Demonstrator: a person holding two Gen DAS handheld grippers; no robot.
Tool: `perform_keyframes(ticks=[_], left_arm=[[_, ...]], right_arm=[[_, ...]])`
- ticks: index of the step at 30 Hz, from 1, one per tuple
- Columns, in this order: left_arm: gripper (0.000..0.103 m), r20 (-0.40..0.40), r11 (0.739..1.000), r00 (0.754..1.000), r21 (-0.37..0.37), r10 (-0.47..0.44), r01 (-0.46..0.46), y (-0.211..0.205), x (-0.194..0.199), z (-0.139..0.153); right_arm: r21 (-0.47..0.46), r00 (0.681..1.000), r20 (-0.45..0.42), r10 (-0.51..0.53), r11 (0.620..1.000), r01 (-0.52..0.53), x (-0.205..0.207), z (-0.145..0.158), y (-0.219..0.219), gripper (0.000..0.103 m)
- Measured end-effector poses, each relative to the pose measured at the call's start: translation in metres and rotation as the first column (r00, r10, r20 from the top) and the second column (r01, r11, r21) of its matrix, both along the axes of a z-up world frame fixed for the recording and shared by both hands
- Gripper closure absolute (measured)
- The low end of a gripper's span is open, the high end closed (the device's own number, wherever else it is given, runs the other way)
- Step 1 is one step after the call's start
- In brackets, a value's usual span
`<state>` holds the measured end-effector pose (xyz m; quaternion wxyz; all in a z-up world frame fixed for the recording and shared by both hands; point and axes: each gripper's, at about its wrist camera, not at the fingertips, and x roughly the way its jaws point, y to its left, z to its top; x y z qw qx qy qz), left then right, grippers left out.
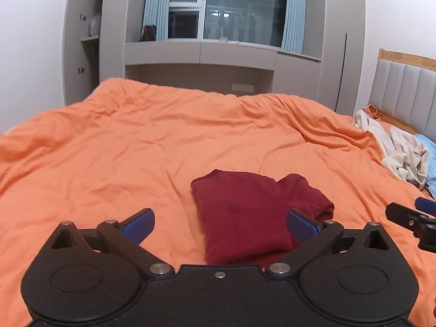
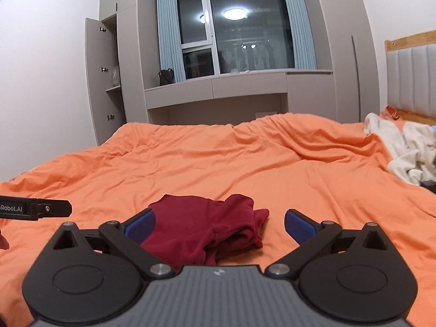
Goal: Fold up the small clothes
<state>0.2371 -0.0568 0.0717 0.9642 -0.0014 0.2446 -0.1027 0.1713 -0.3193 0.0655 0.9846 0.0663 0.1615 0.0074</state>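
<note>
- A dark red garment (image 1: pixel 250 212) is seen lying folded into a compact bundle on the orange duvet (image 1: pixel 136 150), near the bed's front edge.
- The left gripper (image 1: pixel 220 224) is held with its jaws spread wide and nothing between them; the garment lies ahead, toward its right finger.
- The right gripper (image 2: pixel 220 224) is likewise spread wide and empty; the garment (image 2: pixel 207 223) lies ahead, toward its left finger.
- The garment is placed between the two grippers; contact with either cannot be told.
- A pile of pale clothes (image 1: pixel 400 152) is seen at the right, near the headboard (image 1: pixel 406 87), well apart from the garment.
- A window (image 2: pixel 237 30) with blue curtains is seen behind the bed.
</note>
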Motion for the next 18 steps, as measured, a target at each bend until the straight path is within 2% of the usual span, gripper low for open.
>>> perform_keyframes(ticks=[7,18], left_arm=[[0.001,0.034,0.999,0.999,0.033,0.004,-0.005,0.010,-0.065,-0.005],[0.001,-0.036,0.999,0.998,-0.012,0.051,-0.052,0.034,-0.108,-0.037]], right_arm=[[0.003,0.998,0.038,-0.047,0.999,0.047,-0.070,0.002,0.009,0.000],[-0.025,0.996,-0.001,-0.085,0.996,0.085,-0.124,-0.020,0.024,0.000]])
